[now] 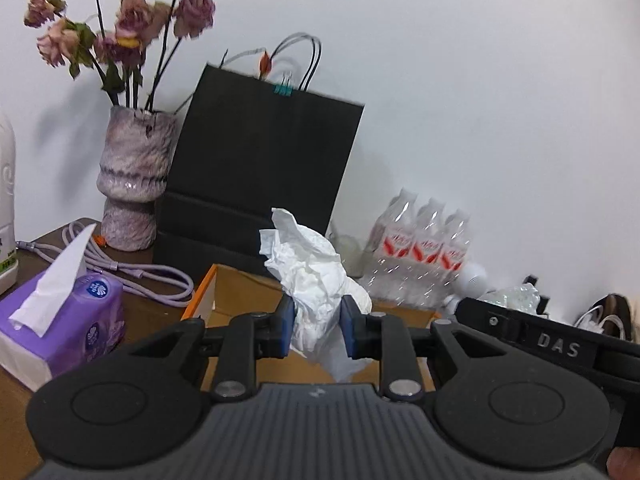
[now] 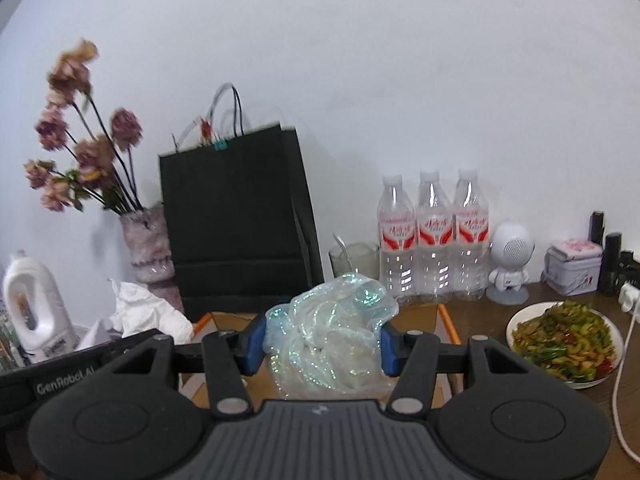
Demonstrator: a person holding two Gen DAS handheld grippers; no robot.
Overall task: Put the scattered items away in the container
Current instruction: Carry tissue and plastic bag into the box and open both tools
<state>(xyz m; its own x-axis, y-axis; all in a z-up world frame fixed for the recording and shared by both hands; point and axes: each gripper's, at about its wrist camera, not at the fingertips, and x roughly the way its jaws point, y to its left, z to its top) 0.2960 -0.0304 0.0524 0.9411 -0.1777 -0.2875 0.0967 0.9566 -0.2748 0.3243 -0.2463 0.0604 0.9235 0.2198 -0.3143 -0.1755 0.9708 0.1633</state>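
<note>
Two tools over cardboard box (image 1: 240,292) | left tool (image 1: 318,330): crumpled tissue (image 1: 312,280) | right tool (image 2: 322,346): iridescent wrap (image 2: 332,328)

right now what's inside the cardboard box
The cardboard box shows only bare brown walls and floor where visible. The crumpled tissue in the left gripper and the plastic wrap in the right gripper cover most of its inside.

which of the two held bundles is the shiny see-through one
The iridescent plastic wrap in the right gripper; the left gripper holds matte, opaque white crumpled tissue.
</note>
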